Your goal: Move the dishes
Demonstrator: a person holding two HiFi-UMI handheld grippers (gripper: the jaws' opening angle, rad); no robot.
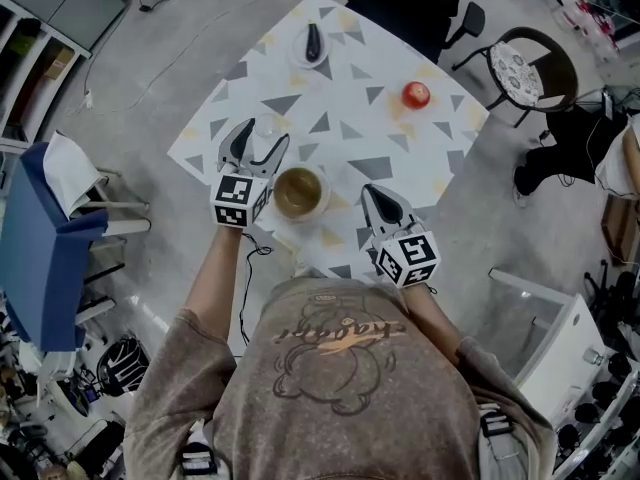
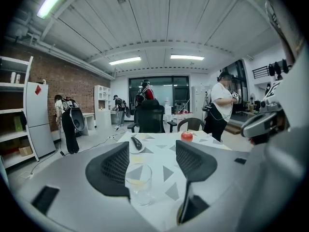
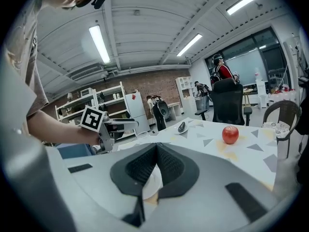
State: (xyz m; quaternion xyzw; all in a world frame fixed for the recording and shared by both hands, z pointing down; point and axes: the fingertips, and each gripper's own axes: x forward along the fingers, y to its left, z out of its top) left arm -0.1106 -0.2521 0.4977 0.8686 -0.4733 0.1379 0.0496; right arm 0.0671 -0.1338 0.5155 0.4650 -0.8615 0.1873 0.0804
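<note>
Though small, plate with one dark object; bowl brown inside.

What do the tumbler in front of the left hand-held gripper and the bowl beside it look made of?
The tumbler: clear glass or hard plastic, glossy; the pattern of the table shows through it. The bowl: likely glazed ceramic, opaque with a pale rim and brownish inside, though melamine could look alike.
</note>
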